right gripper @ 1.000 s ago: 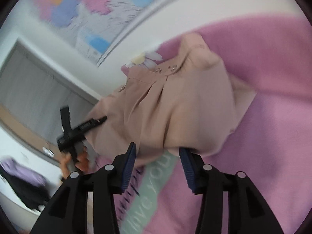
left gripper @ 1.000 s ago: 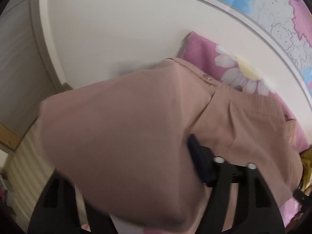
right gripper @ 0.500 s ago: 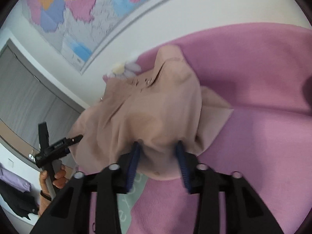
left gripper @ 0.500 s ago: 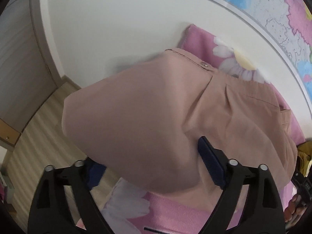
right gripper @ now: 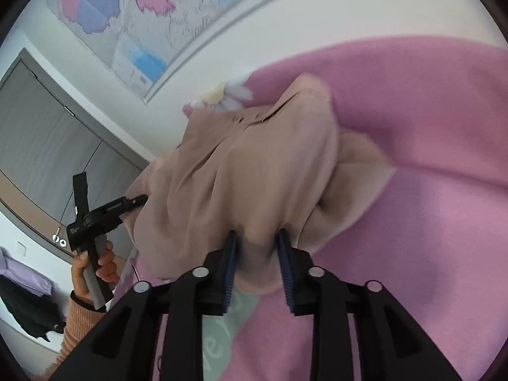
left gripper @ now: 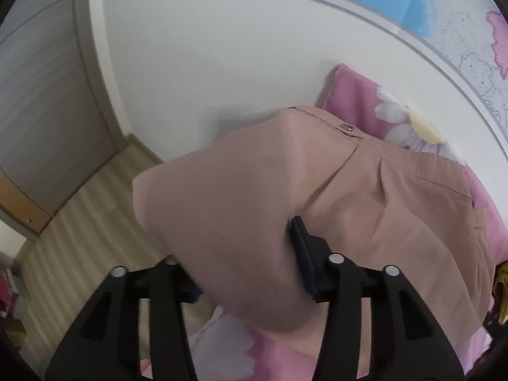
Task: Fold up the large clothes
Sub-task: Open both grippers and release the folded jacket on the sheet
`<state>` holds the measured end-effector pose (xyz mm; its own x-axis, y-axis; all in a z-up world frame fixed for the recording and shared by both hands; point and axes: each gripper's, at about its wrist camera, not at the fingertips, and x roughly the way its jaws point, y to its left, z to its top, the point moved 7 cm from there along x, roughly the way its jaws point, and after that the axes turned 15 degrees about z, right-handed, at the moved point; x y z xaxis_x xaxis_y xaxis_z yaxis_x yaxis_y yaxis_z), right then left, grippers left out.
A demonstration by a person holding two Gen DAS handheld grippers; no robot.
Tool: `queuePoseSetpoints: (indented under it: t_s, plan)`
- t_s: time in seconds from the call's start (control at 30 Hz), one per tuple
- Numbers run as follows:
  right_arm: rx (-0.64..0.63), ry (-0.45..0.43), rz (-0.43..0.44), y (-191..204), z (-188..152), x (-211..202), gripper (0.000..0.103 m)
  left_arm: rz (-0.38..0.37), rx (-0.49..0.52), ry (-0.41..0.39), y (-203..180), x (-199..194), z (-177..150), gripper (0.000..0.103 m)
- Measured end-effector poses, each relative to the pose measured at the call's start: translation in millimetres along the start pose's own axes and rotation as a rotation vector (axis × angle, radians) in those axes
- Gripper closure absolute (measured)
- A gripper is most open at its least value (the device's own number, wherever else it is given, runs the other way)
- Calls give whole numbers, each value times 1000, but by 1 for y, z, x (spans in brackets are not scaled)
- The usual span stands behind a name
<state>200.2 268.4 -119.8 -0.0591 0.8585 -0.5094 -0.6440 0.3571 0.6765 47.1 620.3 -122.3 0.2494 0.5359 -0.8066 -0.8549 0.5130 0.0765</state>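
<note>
A beige-pink garment [left gripper: 365, 206] with a waistband, a snap button and pleats lies partly lifted over a pink bed cover [left gripper: 349, 95]. My left gripper [left gripper: 244, 254] has a thick fold of it filling the gap between its jaws. The jaws are closing; the right blue pad [left gripper: 300, 247] presses the cloth and the left pad is hidden behind it. In the right wrist view my right gripper [right gripper: 257, 247] is shut on a bunched edge of the garment [right gripper: 247, 174]. The left gripper [right gripper: 136, 201], held by a hand [right gripper: 98, 263], meets the garment's left edge.
A wall map [right gripper: 143, 16] hangs over the bed cover [right gripper: 428, 222], which has daisy prints and a mint strip with lettering. Grey doors [right gripper: 47, 127] and dark and lilac clothes [right gripper: 25, 304] are at left. Pale wooden floor [left gripper: 79, 222] lies beside the bed.
The right jaws closed onto the garment's edge and have stayed there. The left jaws have narrowed onto the fold, which now bulges between them.
</note>
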Motion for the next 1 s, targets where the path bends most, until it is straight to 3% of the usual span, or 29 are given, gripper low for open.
queuePoseSetpoints:
  t_s: [0.17, 0.23, 0.3, 0.33, 0.37, 0.4, 0.47, 0.6, 0.67, 0.7, 0.77, 0.87, 0.93, 1.0]
  plan:
    - [-194, 73, -79, 19, -28, -16, 58, -31, 19, -119, 6, -46, -12, 43]
    - [-266, 97, -140, 23, -35, -5, 49, -72, 49, -166, 1, -67, -20, 41]
    - [-264, 130, -170, 19, -35, 13, 47, -115, 87, -194, -9, -84, -27, 41]
    - [-260, 135, -190, 16, -33, 20, 52, -142, 122, -211, -18, -95, -34, 41]
    - [-257, 134, -201, 13, -30, 26, 78, -160, 156, -228, -27, -105, -39, 41]
    - [-250, 129, -207, 11, -23, 27, 90, -175, 189, -238, -36, -112, -43, 39]
    - [-219, 108, -155, 14, -12, 16, 97, -203, 234, -250, -49, -121, -49, 39]
    - [-231, 28, -65, 28, 10, -39, 99, -284, 297, -235, -76, -125, -56, 39]
    - [-210, 14, -26, 27, 16, -62, 99, -269, 311, -234, -88, -120, -57, 39]
    - [-201, 27, -28, 25, 15, -65, 99, -270, 325, -220, -96, -114, -59, 39]
    - [-240, 176, -84, 19, -5, -49, 99, -258, 332, -180, -105, -101, -61, 39]
    - [-292, 302, -161, 10, -31, -37, 95, -237, 355, -142, -117, -83, -66, 39]
    - [-292, 334, -176, 8, -39, -46, 86, -217, 379, -137, -122, -79, -69, 39]
    - [-292, 276, -121, 20, -32, -63, 83, -205, 393, -149, -123, -80, -68, 39]
